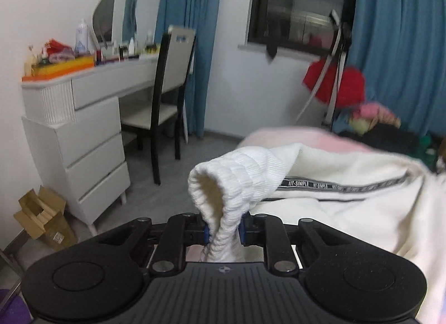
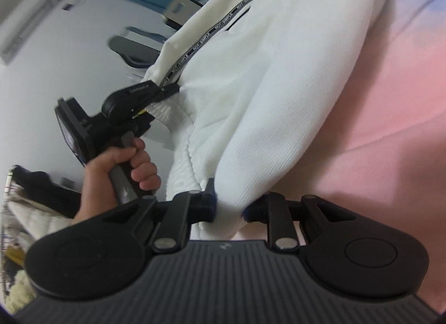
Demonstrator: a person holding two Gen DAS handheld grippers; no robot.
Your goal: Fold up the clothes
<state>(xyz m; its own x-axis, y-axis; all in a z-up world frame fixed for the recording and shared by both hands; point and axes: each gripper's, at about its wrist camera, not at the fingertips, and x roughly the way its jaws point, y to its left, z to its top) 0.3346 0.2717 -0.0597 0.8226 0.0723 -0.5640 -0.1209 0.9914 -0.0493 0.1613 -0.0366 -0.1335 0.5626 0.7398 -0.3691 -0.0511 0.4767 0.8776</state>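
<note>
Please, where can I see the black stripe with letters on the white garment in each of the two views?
Left wrist view: the lettered stripe runs across the right middle, beyond the ribbed cuff.
Right wrist view: the stripe runs diagonally at upper centre, ending near the left gripper.
Shared landmark: the chair back with its slot.

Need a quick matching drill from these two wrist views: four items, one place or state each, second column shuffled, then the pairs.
Items
1. ribbed cuff
2. chair
3. cardboard box
4. red garment

Places
A. on the floor beside the drawers
B. hanging by the window
C. pinched in the left gripper
D. pulled up to the dressing table

Pairs: 1-C, 2-D, 3-A, 4-B
</note>
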